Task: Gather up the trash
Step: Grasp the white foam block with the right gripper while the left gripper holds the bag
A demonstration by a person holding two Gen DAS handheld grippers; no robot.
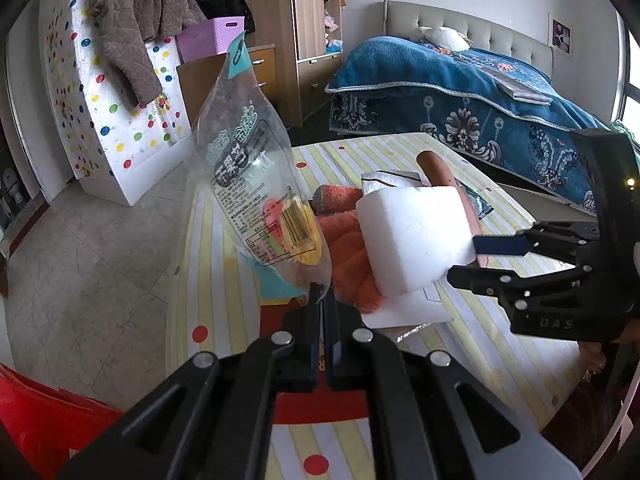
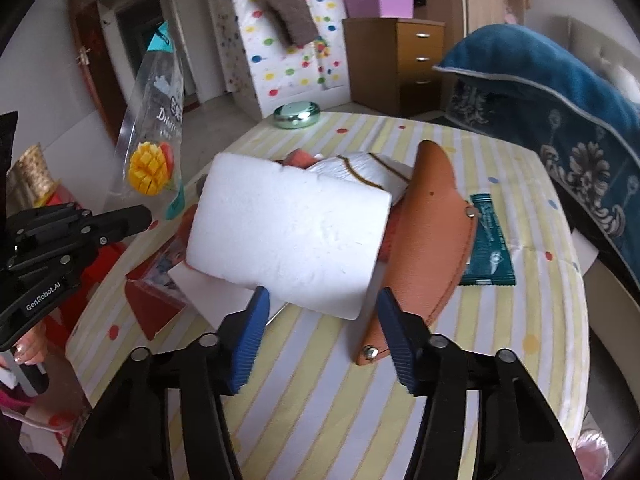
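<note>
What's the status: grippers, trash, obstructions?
Left gripper shut on clear snack bag. Right gripper open, jaws astride white foam block. Brown leather sheath beside it.

We see a pale tiled floor [image 1: 80, 248], a bed [image 1: 460, 92] under a blue patterned blanket against the white wall, a wooden chest of drawers [image 2: 404, 64] beside a dotted white board [image 1: 104, 120], and daylight at the right edge.
</note>
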